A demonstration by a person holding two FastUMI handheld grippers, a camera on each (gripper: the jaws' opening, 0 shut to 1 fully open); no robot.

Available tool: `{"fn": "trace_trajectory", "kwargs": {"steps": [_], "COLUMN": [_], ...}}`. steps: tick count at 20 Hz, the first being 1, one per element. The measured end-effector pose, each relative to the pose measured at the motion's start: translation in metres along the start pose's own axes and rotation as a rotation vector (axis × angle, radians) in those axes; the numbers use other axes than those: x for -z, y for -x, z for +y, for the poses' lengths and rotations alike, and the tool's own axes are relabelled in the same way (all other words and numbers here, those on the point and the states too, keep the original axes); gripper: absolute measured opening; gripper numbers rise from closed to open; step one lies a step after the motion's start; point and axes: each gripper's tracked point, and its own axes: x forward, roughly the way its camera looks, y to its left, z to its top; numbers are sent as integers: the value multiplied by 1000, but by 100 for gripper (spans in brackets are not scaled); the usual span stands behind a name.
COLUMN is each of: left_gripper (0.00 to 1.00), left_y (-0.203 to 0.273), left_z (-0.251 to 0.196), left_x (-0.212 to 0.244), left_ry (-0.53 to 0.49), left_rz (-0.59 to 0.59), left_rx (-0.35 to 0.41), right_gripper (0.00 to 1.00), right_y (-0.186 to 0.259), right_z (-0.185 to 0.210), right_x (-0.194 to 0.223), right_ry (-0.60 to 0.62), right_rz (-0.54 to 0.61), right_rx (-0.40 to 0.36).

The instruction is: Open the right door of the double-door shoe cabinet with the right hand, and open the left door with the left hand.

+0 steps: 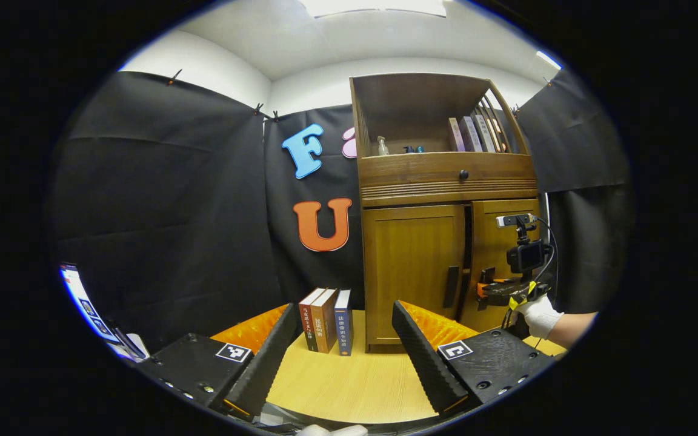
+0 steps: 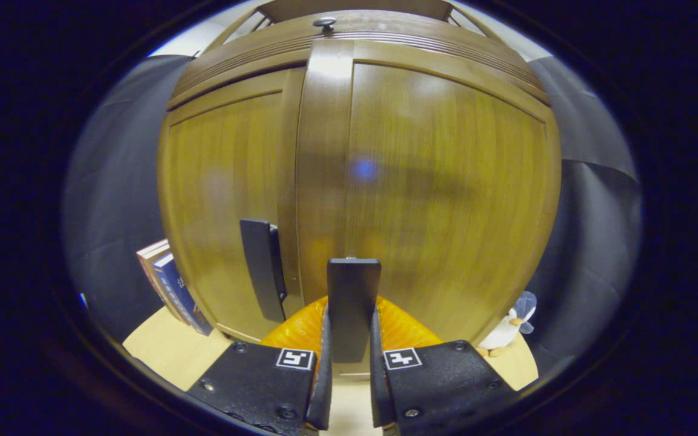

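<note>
The wooden shoe cabinet (image 1: 412,272) stands on the table, right of centre in the left gripper view. Its left door (image 1: 412,266) is closed and carries a dark vertical handle (image 1: 451,286). My left gripper (image 1: 343,357) is open, well short of the cabinet, with nothing between its fingers. A gloved hand (image 1: 540,316) holds my right gripper (image 1: 487,289) at the right door (image 1: 497,254). In the right gripper view, my right gripper (image 2: 349,315) is shut on the right door's dark handle (image 2: 353,284). The left door's handle (image 2: 261,266) is just to its left. A thin dark gap runs between the doors.
Three books (image 1: 325,321) stand upright on the wooden table (image 1: 349,387) left of the cabinet. A drawer with a knob (image 1: 463,175) and an open shelf with books (image 1: 470,134) sit above the doors. A small penguin toy (image 2: 509,327) stands right of the cabinet.
</note>
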Motion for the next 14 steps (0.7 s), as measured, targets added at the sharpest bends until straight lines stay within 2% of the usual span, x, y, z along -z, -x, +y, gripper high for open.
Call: {"fn": "trace_trajectory", "kwargs": {"steps": [9, 14], "left_gripper": [96, 96], "left_y": [2, 5], "left_z": [-6, -26], "left_x": [1, 10], "left_ry": [-10, -4], "left_rz": [3, 10], "left_rx": [54, 87], "right_gripper": [28, 28], "right_y": [53, 86], "right_z": [-18, -34], "right_x": [17, 29], "right_ry": [9, -3], "right_rz": [3, 5], "right_rx": [-25, -16]}}
